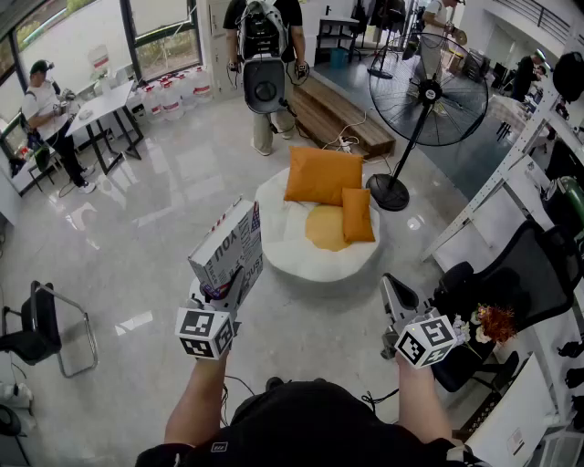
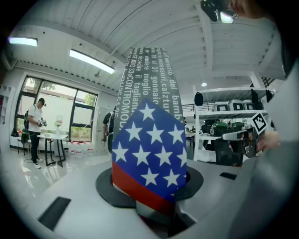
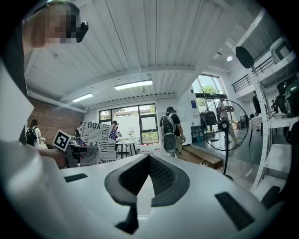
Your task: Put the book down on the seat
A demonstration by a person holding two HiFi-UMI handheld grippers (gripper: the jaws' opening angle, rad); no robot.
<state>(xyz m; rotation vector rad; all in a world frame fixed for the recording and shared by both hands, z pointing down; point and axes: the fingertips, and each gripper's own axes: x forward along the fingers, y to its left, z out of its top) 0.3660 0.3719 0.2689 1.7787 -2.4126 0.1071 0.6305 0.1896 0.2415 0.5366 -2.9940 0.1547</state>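
In the left gripper [image 2: 154, 207] sits the book [image 2: 149, 149].

Around me spreads a glossy pale floor [image 1: 155, 237] that mirrors the tall dark-framed windows [image 1: 164, 27] on the far wall. Under them stand water bottles [image 1: 173, 91] and a white table [image 1: 105, 100], with a person [image 1: 46, 109] seated at it. Another person [image 1: 265, 64] with a backpack stands farther in, near a low wooden platform [image 1: 342, 114] and a big black fan [image 1: 429, 91]. A black chair [image 1: 41, 324] sits on my left, white shelving [image 1: 547, 137] and an office chair [image 1: 520, 274] on my right. Overhead is a white ribbed ceiling [image 3: 140, 56] with strip lights [image 3: 133, 85], and one wall is brick [image 3: 51, 121].
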